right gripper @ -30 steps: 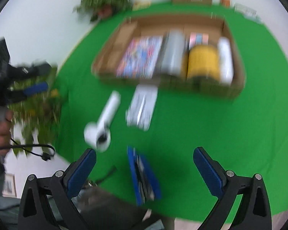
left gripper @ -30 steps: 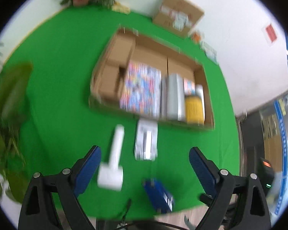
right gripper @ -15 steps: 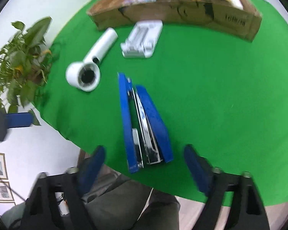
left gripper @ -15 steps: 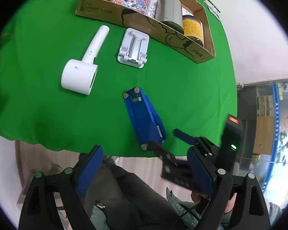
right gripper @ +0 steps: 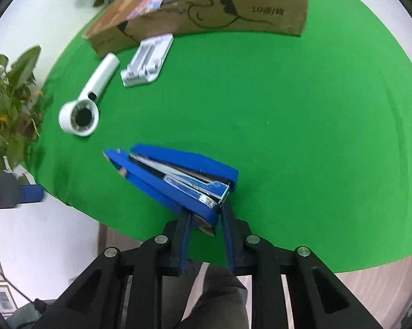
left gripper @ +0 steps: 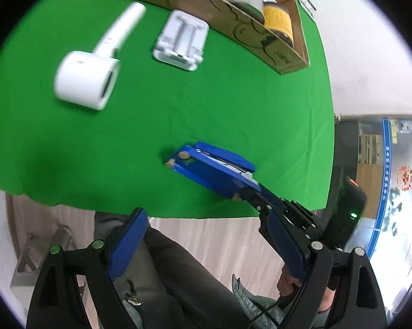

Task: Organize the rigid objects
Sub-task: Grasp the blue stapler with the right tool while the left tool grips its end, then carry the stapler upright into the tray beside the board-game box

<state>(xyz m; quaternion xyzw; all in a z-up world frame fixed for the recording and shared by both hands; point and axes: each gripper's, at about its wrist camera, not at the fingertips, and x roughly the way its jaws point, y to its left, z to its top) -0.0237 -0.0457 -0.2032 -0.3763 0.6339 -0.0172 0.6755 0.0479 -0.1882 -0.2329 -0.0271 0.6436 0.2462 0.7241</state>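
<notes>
A long blue plastic stapler (right gripper: 175,178) lies on its side near the front edge of the green-covered table (right gripper: 301,126), its near end between the right gripper's (right gripper: 204,235) jaws, which have just been closing and appear clamped on it. The left gripper (left gripper: 206,244) hangs wide apart off that edge.

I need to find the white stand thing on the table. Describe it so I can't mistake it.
Start at the long cardboard box on the green cloth. Right against its front wall lies the flat white ribbed stand. The white handheld device beside it is long, with a round head; the stand is rectangular.
</notes>
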